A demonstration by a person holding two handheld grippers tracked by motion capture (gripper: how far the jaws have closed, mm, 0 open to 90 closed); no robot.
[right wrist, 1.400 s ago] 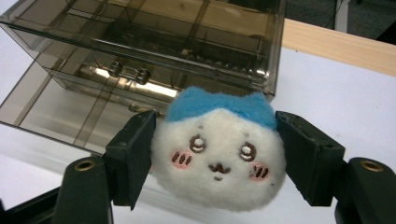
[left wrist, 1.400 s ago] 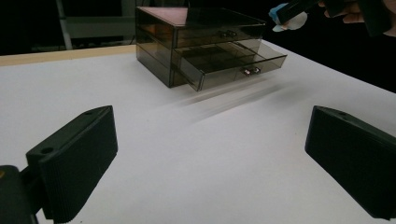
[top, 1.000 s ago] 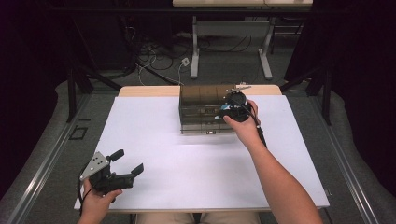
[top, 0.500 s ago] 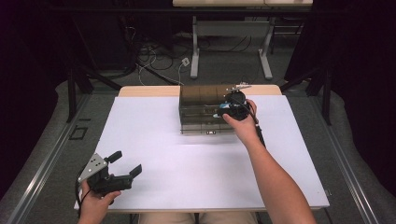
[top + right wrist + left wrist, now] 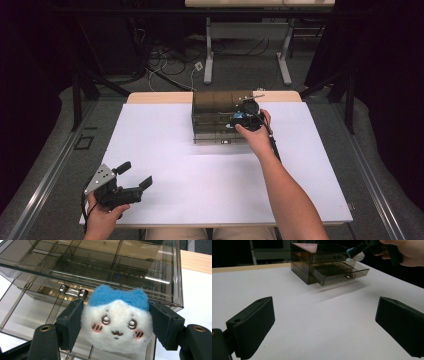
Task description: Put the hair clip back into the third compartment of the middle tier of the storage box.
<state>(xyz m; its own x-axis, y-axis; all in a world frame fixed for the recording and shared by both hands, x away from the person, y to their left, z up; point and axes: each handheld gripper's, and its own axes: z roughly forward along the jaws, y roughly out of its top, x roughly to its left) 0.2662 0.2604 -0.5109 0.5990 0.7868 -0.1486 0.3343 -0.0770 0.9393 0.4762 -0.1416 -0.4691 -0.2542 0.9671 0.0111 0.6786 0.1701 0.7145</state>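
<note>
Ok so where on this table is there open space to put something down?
The white tabletop is bare between the left gripper and the drawer cabinet, and left of the cabinet. It's crowded at the open drawer, where the right gripper holds a plush toy.

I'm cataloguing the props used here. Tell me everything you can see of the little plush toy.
The plush toy is a small round fuzzy ball, white with a blue eared cap, dot eyes, pink striped cheeks and a tiny mouth. It faces the camera upright, pinched at both sides by the right gripper, above the open lower drawer of the smoky clear drawer box.
</note>
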